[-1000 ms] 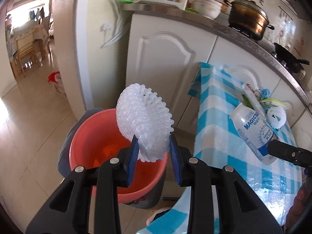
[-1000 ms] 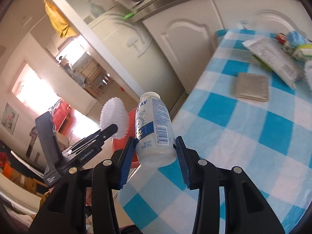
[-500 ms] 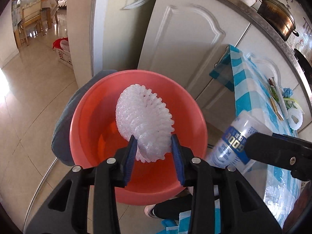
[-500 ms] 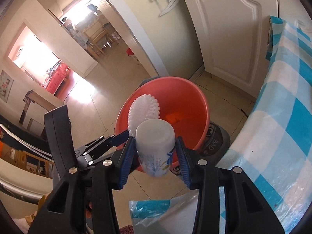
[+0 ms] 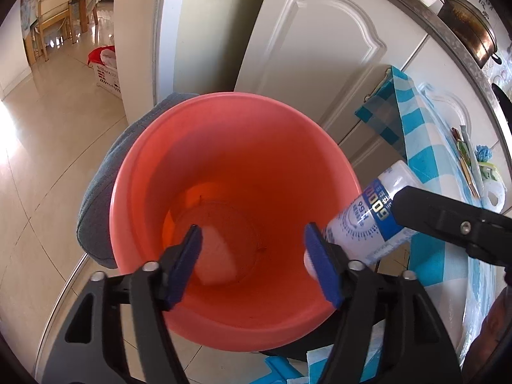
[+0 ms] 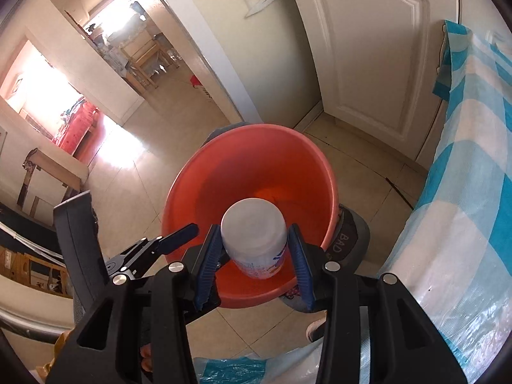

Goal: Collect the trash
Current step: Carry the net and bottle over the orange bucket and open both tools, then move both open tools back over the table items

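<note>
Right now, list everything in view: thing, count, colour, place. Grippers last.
bucket: 1, orange-red, on floor by table.
foam net: 1, white, at bucket bottom.
bottle: 1, white with blue label, over bucket.
tablecloth: 1, blue-white check, on table at right.
pot: 1, dark, on counter.
basket: 1, red-white, on floor beyond doorway.
left gripper: jaws just opened, nothing between them.
right gripper: shut on bottle.
</note>
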